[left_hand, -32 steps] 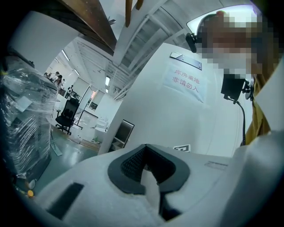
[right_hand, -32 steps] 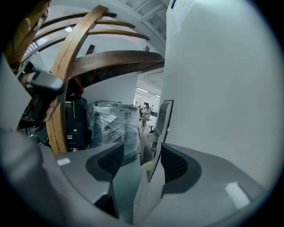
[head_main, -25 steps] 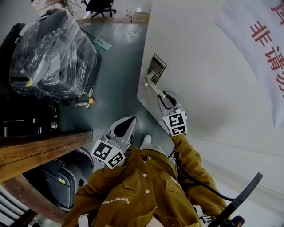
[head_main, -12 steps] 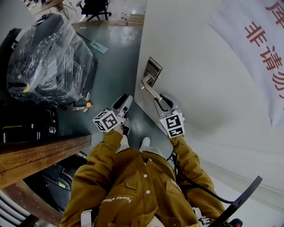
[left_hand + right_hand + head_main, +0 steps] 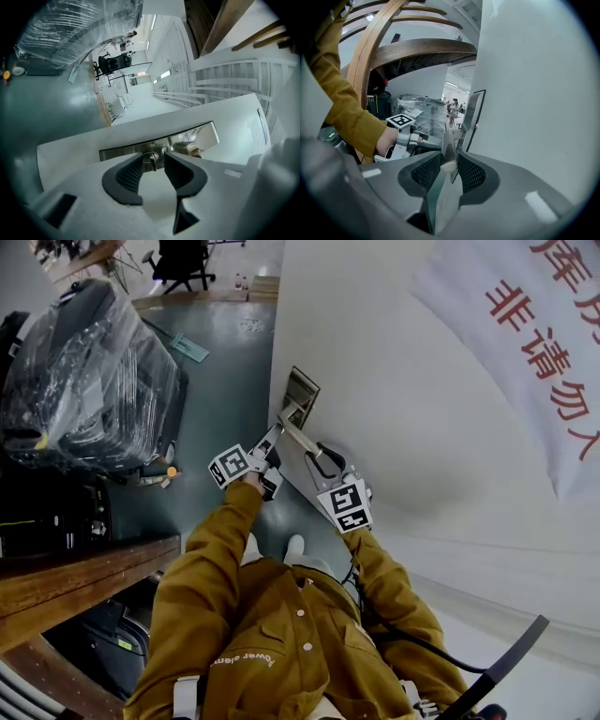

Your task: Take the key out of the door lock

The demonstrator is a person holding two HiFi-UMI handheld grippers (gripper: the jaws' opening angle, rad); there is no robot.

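On the white door point(image 5: 403, 427) sits a steel lock plate point(image 5: 300, 392) with a lever handle point(image 5: 298, 439). In the left gripper view a small key point(image 5: 152, 162) sticks out of the cylinder in the lock plate point(image 5: 197, 136). My left gripper point(image 5: 153, 158) point(image 5: 272, 439) is level at the plate. Its jaws have just been closing a little, with the key between them, but the pads stand clear of it. My right gripper point(image 5: 449, 164) point(image 5: 323, 463) is shut on the handle point(image 5: 449, 143).
A plastic-wrapped suitcase point(image 5: 84, 381) stands on the grey floor at the left. A wooden table edge point(image 5: 75, 577) is below it. A white banner with red characters point(image 5: 534, 352) hangs on the door's right. An office chair point(image 5: 183, 259) is far back.
My left gripper has travelled from beside the person's jacket forward to the lock plate, rolled over, and its jaws have come apart. The right gripper has stayed on the handle.
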